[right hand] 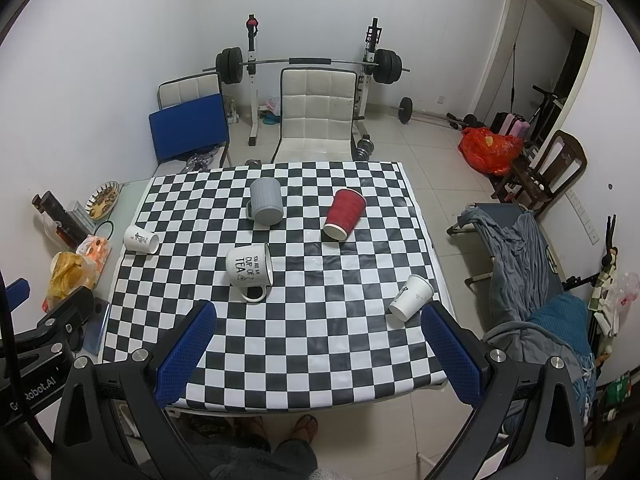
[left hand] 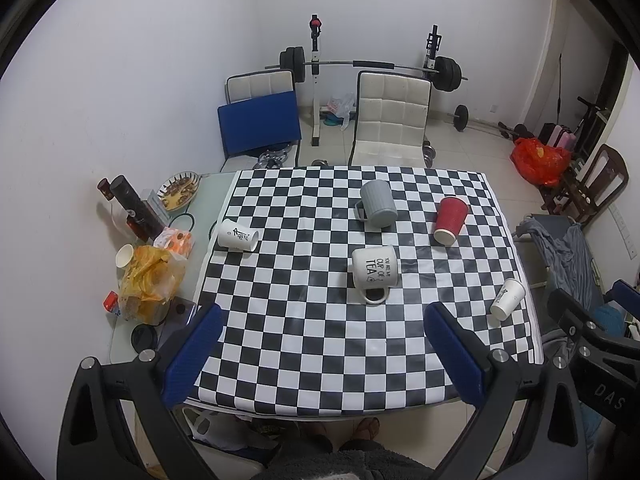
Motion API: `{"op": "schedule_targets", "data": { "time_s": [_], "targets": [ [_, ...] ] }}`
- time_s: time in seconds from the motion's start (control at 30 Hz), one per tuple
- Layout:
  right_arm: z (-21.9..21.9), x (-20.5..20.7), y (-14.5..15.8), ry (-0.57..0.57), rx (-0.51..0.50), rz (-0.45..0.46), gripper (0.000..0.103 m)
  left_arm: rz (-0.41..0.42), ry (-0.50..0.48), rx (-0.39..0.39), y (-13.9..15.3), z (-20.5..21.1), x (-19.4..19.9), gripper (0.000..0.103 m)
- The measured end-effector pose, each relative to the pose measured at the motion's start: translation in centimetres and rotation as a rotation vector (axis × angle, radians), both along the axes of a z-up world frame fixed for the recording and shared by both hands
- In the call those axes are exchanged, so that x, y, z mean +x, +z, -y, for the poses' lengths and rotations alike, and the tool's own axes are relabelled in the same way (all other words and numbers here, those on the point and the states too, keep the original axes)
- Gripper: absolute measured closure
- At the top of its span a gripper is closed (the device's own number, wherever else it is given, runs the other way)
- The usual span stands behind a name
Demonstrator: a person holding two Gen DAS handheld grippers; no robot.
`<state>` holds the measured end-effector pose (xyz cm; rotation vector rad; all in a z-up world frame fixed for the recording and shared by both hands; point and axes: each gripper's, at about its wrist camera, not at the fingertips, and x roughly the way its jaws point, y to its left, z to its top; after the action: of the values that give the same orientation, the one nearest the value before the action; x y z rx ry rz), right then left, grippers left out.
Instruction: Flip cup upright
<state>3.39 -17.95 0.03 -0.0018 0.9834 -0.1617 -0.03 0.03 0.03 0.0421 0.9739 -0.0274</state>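
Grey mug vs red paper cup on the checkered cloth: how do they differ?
The grey mug has a handle and looks rigid; the red paper cup is handleless with a ribbed sleeve. The grey mug is wide and nearly straight-sided; the red paper cup tapers. The grey mug lies near the cloth's middle, the red paper cup further right. Both are tipped over, mouths toward the camera, untouched by either claw.

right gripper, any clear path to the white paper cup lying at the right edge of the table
Probably yes. The right gripper is open and empty, and the white paper cup lies on its side just ahead of its right finger, with only bare checkered cloth between them and no other cup close by.
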Motion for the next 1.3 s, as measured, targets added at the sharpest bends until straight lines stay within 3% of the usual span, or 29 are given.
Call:
{"op": "schedule_targets", "data": {
  "time_s": [1.3],
  "targets": [
    [0.12, -0.32, 0.92, 0.000, 0.002, 0.012, 0.000, 0.016, 0.000, -0.002, 0.04, 0.05, 0.05, 0.000]
  ]
}}
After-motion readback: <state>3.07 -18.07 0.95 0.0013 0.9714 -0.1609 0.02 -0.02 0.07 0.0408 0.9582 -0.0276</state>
